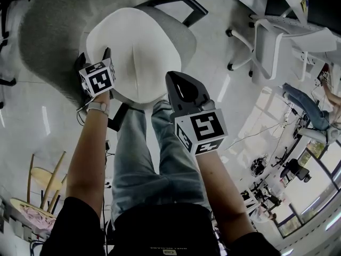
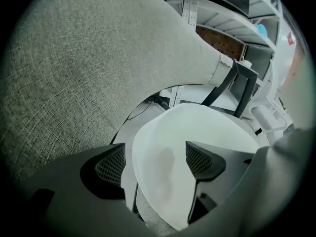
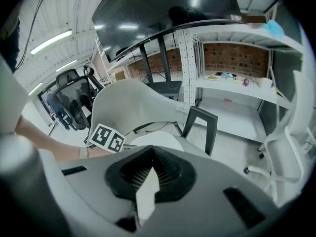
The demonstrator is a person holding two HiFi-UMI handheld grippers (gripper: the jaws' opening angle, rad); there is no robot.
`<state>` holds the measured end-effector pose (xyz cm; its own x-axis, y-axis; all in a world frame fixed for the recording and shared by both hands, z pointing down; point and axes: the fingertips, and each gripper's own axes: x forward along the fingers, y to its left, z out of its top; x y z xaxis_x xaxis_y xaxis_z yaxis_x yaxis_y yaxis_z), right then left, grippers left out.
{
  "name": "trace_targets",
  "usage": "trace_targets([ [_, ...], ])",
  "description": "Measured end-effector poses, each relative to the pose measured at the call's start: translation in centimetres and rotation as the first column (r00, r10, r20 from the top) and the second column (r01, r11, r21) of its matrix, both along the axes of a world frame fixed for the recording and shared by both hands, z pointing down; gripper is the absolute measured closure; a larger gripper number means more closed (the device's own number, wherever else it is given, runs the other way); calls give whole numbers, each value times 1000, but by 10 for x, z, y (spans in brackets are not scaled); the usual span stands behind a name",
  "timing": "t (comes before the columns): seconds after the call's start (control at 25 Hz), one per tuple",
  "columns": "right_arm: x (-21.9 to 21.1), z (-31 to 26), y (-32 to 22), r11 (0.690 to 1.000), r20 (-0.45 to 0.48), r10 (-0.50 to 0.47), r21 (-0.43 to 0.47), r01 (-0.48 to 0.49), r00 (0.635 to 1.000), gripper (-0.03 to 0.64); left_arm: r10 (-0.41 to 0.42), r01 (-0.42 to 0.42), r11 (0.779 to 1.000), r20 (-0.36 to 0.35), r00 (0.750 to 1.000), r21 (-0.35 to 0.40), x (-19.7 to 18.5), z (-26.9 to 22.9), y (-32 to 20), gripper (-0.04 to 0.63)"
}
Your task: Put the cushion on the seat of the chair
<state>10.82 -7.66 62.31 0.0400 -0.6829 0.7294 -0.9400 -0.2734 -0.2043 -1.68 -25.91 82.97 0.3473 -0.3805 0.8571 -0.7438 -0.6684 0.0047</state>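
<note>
Head view showed the cushion (image 1: 136, 52), white, smooth and rounded with a soft crease down its middle, lying on the grey woven seat (image 1: 184, 36) of the chair (image 1: 53, 31), whose broad back was coarse grey fabric. The left hand-held gripper (image 1: 96, 57) sat at the cushion's left edge. In the left gripper view its jaws stood wide apart (image 2: 155, 162), with dark meshed pads (image 2: 200, 159) on either side of the cushion's rim (image 2: 197, 132) and not pressing on it. The right hand-held gripper (image 1: 171, 79), of matte grey plastic, hung just off the cushion's near right edge. In the right gripper view its ribbed jaws were drawn together (image 3: 148, 174), and a thin pale strip showed at the seam; what it was could not be told. Each gripper carried a cube with black-and-white square markers. Blue jeans (image 1: 144, 159) showed below. A black angular armrest (image 3: 202, 127) stood beside the seat.
</note>
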Motion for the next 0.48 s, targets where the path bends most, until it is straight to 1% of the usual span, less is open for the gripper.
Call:
trace_targets([
  [0.12, 0, -6, -1, 1000, -6, -3, 7, 3, 1000, 609, -12, 11, 1000, -37, 999, -6, 4, -12, -1, 222],
  [0.28, -2, -12, 0, 1000, -13, -4, 9, 4, 1000, 609, -46, 41, 998, -90, 995, -55, 2, -21, 1, 224],
  [0.36, -2, -14, 0, 1000, -11, 5, 9, -5, 1000, 609, -49, 42, 997, -108, 993, -70, 1, -27, 2, 226],
  [0.4, -3, -16, 0, 1000, -7, 13, 10, -13, 1000, 609, -45, 38, 997, -115, 992, -68, 1, -32, 3, 235],
  [0.44, -3, -18, 0, 1000, 0, 23, 12, -23, 1000, 609, -37, 30, 998, -122, 992, -62, 1, -38, 3, 265],
  [0.48, -4, -20, 0, 999, 5, 31, 13, -31, 1000, 609, -27, 21, 998, -131, 991, -52, 2, -45, 4, 322],
])
